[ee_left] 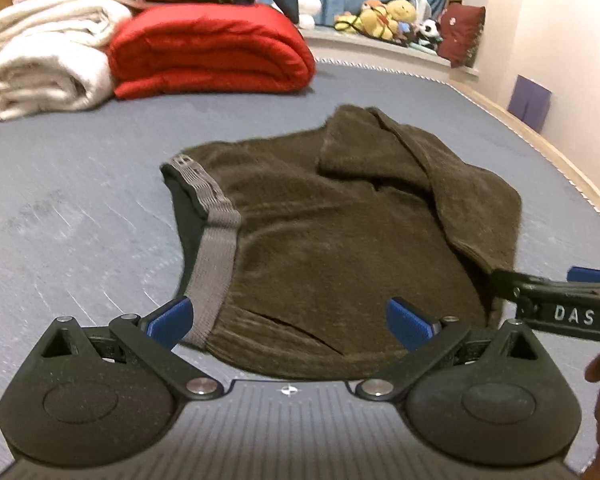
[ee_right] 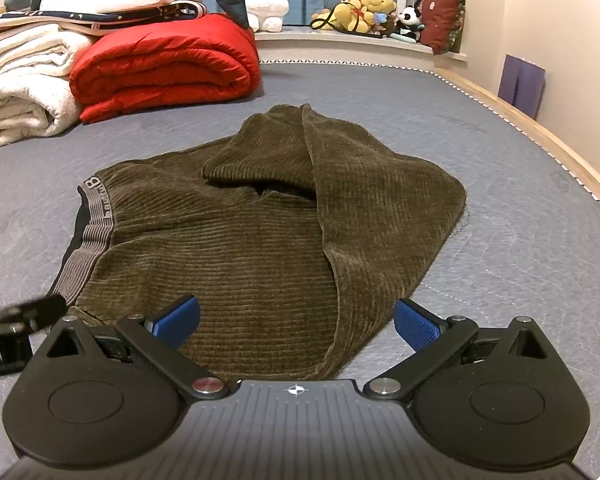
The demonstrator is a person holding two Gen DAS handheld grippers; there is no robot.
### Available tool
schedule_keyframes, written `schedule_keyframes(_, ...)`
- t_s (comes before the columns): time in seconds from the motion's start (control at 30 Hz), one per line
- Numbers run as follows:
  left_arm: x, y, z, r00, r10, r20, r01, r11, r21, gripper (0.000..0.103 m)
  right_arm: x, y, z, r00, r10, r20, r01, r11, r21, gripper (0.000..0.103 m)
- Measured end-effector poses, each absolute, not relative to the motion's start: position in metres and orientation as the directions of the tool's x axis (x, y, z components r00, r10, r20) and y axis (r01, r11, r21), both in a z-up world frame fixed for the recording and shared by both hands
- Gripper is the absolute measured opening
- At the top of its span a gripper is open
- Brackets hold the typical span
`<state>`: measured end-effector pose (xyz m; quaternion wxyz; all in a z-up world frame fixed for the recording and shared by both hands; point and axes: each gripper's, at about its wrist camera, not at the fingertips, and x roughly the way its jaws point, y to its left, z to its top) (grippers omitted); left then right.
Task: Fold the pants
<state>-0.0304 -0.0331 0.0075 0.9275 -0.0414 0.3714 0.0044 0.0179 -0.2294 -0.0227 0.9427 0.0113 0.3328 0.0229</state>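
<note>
Right wrist view: pants [ee_right: 260, 236] lie part-folded on the bed [ee_right: 520, 248]. Right gripper [ee_right: 296, 326] and left gripper [ee_left: 290, 322] both hang spread at the near hem, probably lining up another fold.

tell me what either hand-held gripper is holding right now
Nothing: the left hand-held gripper and right hand-held gripper are both open above the pants.

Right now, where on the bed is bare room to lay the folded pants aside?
Bare mattress lies right of the pants, up to the wooden rail, and left of the waistband. The far-left corner is crowded with the red quilt and white blankets.
</note>
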Motion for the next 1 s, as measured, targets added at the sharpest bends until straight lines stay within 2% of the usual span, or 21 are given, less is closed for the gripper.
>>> schedule_keyframes(0.07, -0.029, -0.034, 0.005, 0.722, -0.049, -0.691, -0.022, 0.995, -0.093, 0.103, 0.017, -0.23, -0.023, 0.782, 0.048, -0.621, -0.03, 0.999, 0.039, 0.102)
schedule_keyframes(0.17, -0.029, -0.028, 0.009, 0.752, -0.049, -0.658, -0.006, 0.997, -0.082, 0.094, 0.017, -0.232, -0.02, 0.791, 0.07, -0.607, -0.034, 0.997, 0.07, 0.102)
schedule_keyframes(0.2, -0.026, -0.028, 0.011, 0.749, -0.048, -0.661, 0.002, 0.998, -0.07, 0.086, 0.017, -0.232, -0.019, 0.795, 0.082, -0.601, -0.039, 0.996, 0.084, 0.102)
schedule_keyframes(0.23, -0.022, -0.025, 0.014, 0.736, -0.053, -0.675, 0.006, 0.997, -0.072, 0.074, 0.018, -0.232, -0.018, 0.798, 0.093, -0.595, -0.045, 0.994, 0.096, 0.102)
schedule_keyframes(0.27, -0.013, -0.015, 0.019, 0.713, -0.07, -0.697, 0.005, 0.995, -0.095, 0.068, 0.018, -0.234, -0.014, 0.807, 0.102, -0.582, -0.045, 0.993, 0.11, 0.102)
schedule_keyframes(0.33, 0.003, 0.007, 0.031, 0.698, -0.094, -0.71, -0.011, 0.99, -0.142, 0.049, 0.018, -0.238, -0.007, 0.832, 0.101, -0.546, -0.033, 0.991, 0.133, 0.1)
schedule_keyframes(0.43, 0.024, 0.039, 0.044, 0.745, -0.098, -0.659, 0.011, 0.991, -0.135, 0.032, 0.018, -0.248, 0.006, 0.855, 0.117, -0.505, -0.036, 0.985, 0.166, 0.089)
schedule_keyframes(0.47, 0.028, 0.048, 0.04, 0.767, -0.092, -0.635, 0.022, 0.993, -0.118, 0.027, 0.018, -0.252, 0.009, 0.856, 0.129, -0.501, -0.042, 0.982, 0.182, 0.081)
schedule_keyframes(0.5, 0.031, 0.055, 0.032, 0.778, -0.075, -0.624, 0.019, 0.995, -0.096, 0.025, 0.019, -0.255, 0.01, 0.854, 0.139, -0.502, -0.044, 0.98, 0.196, 0.074)
schedule_keyframes(0.53, 0.037, 0.061, 0.022, 0.765, -0.059, -0.642, 0.011, 0.997, -0.078, 0.023, 0.021, -0.258, 0.011, 0.851, 0.142, -0.506, -0.042, 0.978, 0.204, 0.072)
schedule_keyframes(0.6, 0.053, 0.076, 0.001, 0.692, -0.106, -0.714, -0.01, 0.988, -0.157, 0.023, 0.027, -0.262, 0.009, 0.847, 0.125, -0.516, -0.03, 0.982, 0.189, 0.07)
schedule_keyframes(0.67, 0.067, 0.088, -0.012, 0.66, -0.166, -0.733, -0.024, 0.97, -0.241, 0.024, 0.031, -0.263, 0.007, 0.847, 0.099, -0.522, -0.018, 0.987, 0.157, 0.07)
schedule_keyframes(0.77, 0.086, 0.101, -0.031, 0.625, -0.186, -0.758, -0.059, 0.957, -0.283, 0.027, 0.048, -0.261, 0.0, 0.828, 0.084, -0.555, -0.054, 0.996, 0.071, 0.071)
schedule_keyframes(0.83, 0.097, 0.108, -0.042, 0.606, -0.214, -0.766, -0.086, 0.94, -0.33, 0.036, 0.06, -0.261, -0.009, 0.811, 0.064, -0.582, -0.067, 0.998, 0.017, 0.072)
schedule_keyframes(0.87, 0.103, 0.111, -0.049, 0.588, -0.233, -0.774, -0.098, 0.93, -0.354, 0.046, 0.067, -0.262, -0.014, 0.798, 0.051, -0.601, -0.061, 0.998, 0.003, 0.073)
schedule_keyframes(1.0, 0.116, 0.119, -0.069, 0.542, -0.275, -0.794, -0.122, 0.909, -0.399, 0.059, 0.089, -0.265, -0.04, 0.742, 0.022, -0.67, -0.06, 0.998, -0.034, 0.076)
